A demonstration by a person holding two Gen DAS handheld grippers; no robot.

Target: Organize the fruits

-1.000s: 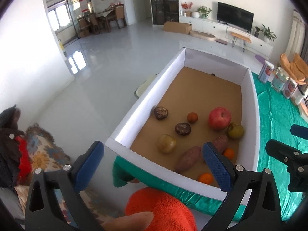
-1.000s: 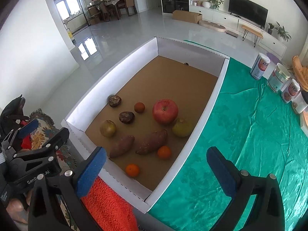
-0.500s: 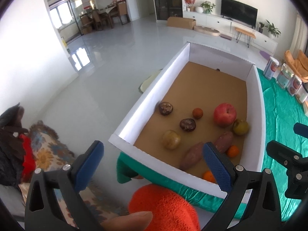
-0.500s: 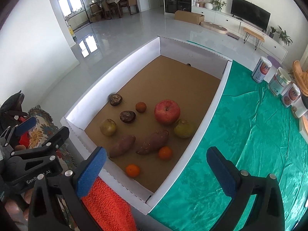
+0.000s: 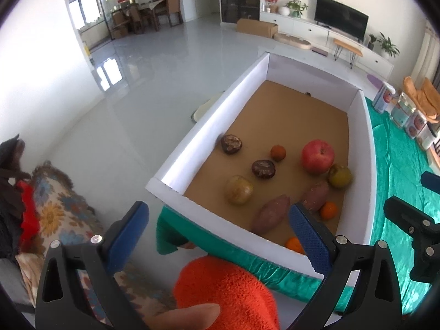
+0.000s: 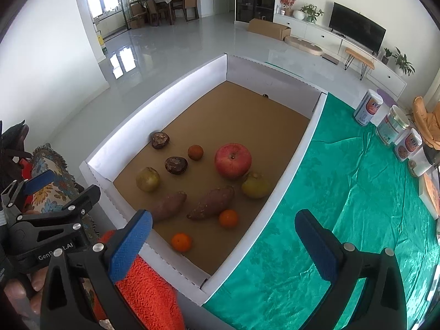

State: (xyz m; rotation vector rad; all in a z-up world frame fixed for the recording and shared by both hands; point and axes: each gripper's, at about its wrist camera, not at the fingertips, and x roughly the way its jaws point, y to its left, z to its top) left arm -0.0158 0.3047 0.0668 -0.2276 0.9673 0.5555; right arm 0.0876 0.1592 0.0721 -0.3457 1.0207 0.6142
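Plainly, left tongs (image 5: pixel 220 228) and right tongs (image 6: pixel 224 233) wide apart, empty, above box (image 6: pixel 288 176).

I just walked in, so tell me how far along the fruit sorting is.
Nothing looks sorted yet. The apple, the oranges and the sweet potatoes lie mixed and loose on the floor of the box. Nothing is in hand: the left gripper and right gripper hang open and empty at the box's near end. All the grouping remains.

red apple (image 6: pixel 233 160), white box (image 6: pixel 291 162) floored brown, green cloth (image 6: pixel 343 206), blue-padded claw (image 6: pixel 224 238).
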